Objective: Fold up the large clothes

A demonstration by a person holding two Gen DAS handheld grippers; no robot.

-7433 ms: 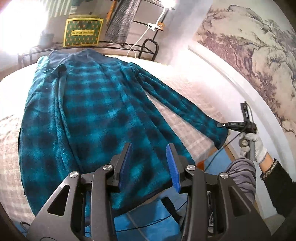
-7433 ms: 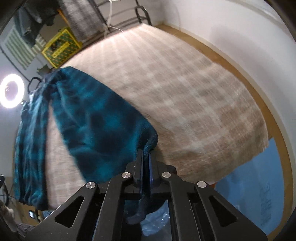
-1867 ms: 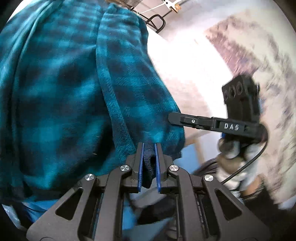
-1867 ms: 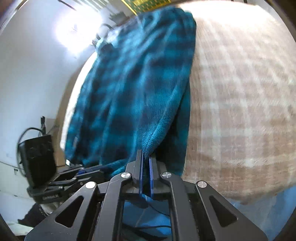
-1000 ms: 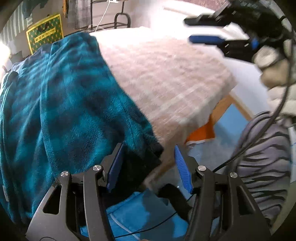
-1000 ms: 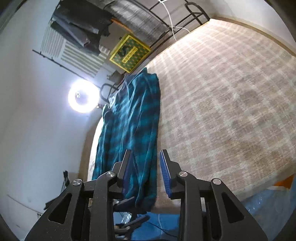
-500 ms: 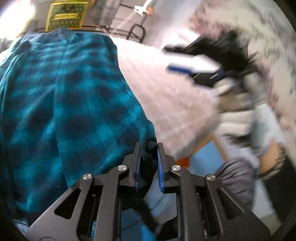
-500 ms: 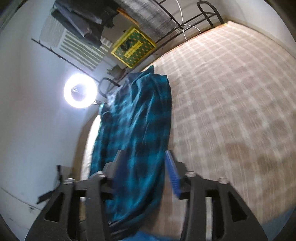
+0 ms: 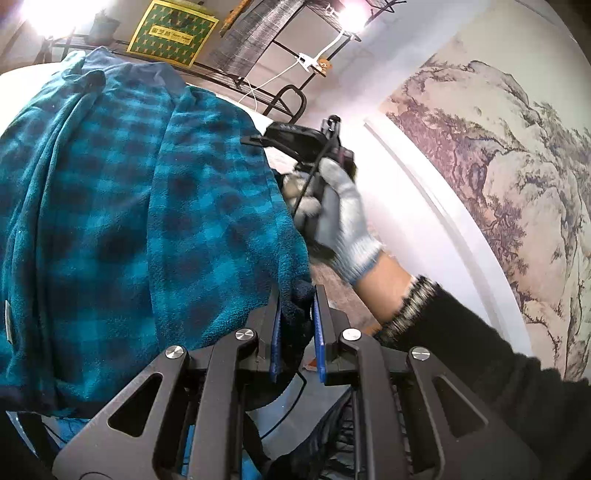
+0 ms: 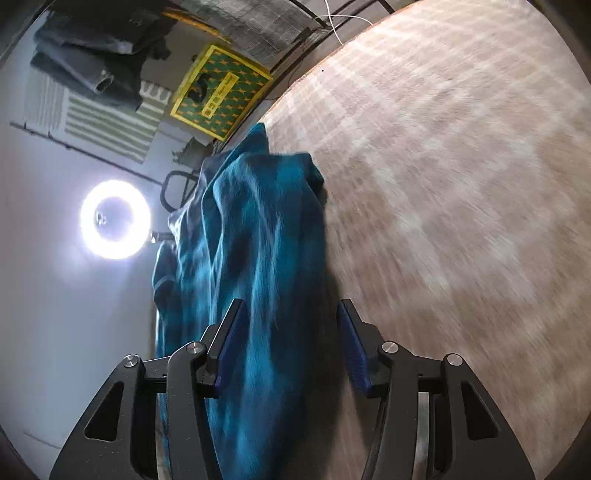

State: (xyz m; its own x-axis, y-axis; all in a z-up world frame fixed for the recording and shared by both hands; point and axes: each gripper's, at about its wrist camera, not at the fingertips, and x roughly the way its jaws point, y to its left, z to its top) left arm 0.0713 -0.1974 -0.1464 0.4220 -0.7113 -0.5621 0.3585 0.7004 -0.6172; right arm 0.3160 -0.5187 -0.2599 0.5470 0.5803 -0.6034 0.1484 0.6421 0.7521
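A teal and dark plaid fleece garment [image 9: 147,184] lies lengthwise on a bed with a beige checked cover [image 10: 443,184]. My left gripper [image 9: 297,295] is shut on the dark hem corner at the garment's near right end, and the cloth bunches between the blue pads. My right gripper [image 10: 290,306] is open and hovers low over the garment's right edge [image 10: 258,240]. The fleece shows under the gap, and the pads do not press it. In the left wrist view a gloved hand [image 9: 343,218] holds that gripper just beyond the garment's right edge.
A bright ring light [image 10: 115,219] stands beyond the bed's far left. A yellow-green box [image 9: 171,31] and a metal rack [image 9: 258,48] stand past the far end. A wall with a landscape painting [image 9: 498,147] runs along the right. Cables cross the blue floor [image 9: 280,406] below.
My left jaws went from open to shut on the hem corner and rose a little. My right gripper swung down toward the garment's right edge, and its jaws stand wider than a second ago.
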